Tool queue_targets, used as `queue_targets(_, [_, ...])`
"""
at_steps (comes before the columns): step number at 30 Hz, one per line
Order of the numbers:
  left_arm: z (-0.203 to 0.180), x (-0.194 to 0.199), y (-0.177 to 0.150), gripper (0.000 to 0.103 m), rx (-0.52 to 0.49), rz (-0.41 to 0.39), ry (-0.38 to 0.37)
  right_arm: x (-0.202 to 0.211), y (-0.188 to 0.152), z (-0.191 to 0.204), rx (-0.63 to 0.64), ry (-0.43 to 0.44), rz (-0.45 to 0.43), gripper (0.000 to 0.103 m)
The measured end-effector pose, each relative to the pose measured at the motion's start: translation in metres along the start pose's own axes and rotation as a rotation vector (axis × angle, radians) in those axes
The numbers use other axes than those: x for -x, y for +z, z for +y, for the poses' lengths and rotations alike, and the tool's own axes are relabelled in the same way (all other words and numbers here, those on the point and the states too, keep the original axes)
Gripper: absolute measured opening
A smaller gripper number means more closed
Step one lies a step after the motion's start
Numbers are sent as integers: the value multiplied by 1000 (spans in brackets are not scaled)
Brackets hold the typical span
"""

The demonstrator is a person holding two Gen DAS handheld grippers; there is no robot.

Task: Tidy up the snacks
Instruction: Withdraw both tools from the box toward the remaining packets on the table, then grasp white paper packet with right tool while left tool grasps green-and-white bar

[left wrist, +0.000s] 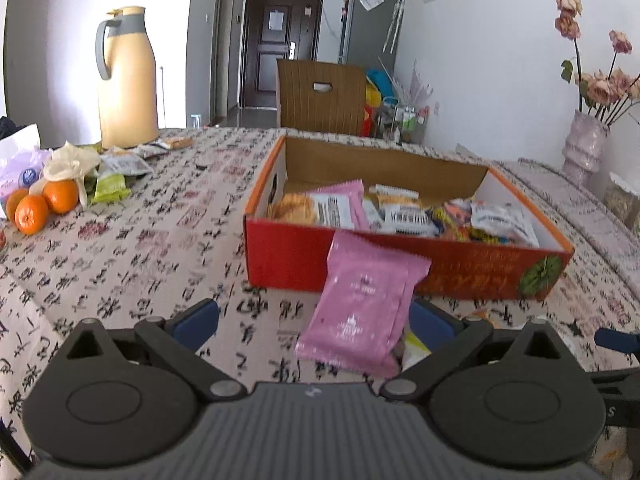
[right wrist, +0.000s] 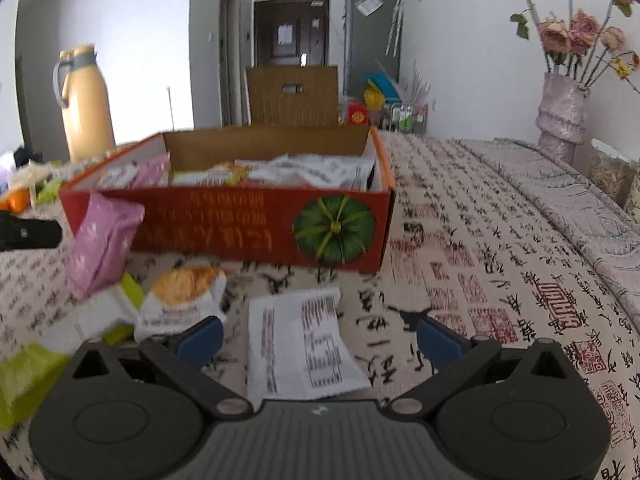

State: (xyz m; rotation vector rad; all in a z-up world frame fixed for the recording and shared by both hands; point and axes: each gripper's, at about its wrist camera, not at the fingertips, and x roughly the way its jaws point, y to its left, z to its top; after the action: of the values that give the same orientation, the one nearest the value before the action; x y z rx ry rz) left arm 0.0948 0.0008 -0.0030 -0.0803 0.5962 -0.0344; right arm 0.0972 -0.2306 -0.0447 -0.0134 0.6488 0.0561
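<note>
One pink packet (left wrist: 362, 300), upright, leaning on box (left wrist: 288, 256)

Left gripper (left wrist: 316, 320) jaws spread wide, low over table. Right gripper (right wrist: 320, 334) jaws spread wide too, nothing between fingers.

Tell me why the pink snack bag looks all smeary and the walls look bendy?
Left wrist view: the pink snack bag is a bit soft, probably from motion, while the red box looks sharper. Right wrist view: more blur overall; the pink bag is smeared. Both views: the fisheye lens curves the walls and the table's edges.
</note>
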Motion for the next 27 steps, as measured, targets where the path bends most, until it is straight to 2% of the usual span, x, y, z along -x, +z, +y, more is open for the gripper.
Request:
queue_targets(4, [2,-1,-5,103,2,17,0,-12,-1,0,25,-8,60,103])
queue_targets(7, [3,-1,-7,103,6,28,0,-16,1,-3,2,18,79,103])
queue_targets(17, [0,-4,-12,103,-3,53,-7,-19,1,-5,3,34,85,102])
queue_targets(19, [0,-3,-13,103,-5,54,-8,-16,1,-3,16,59,72,92])
queue_targets(21, [0,-3,-13,103,-7,56,-7,-12,-1,0,35,86,58,76])
queue_targets(22, [0,-3,-13,103,-8,56,-7,-10,-1,1,42,97,52,72])
queue_targets(24, [-1,-2,-14,103,-11,57,-11,-7,-2,3,56,115,44,53])
queue_targets(27, [-3,0,-15,103,-18,57,-15,-4,-2,7,78,125,37,46])
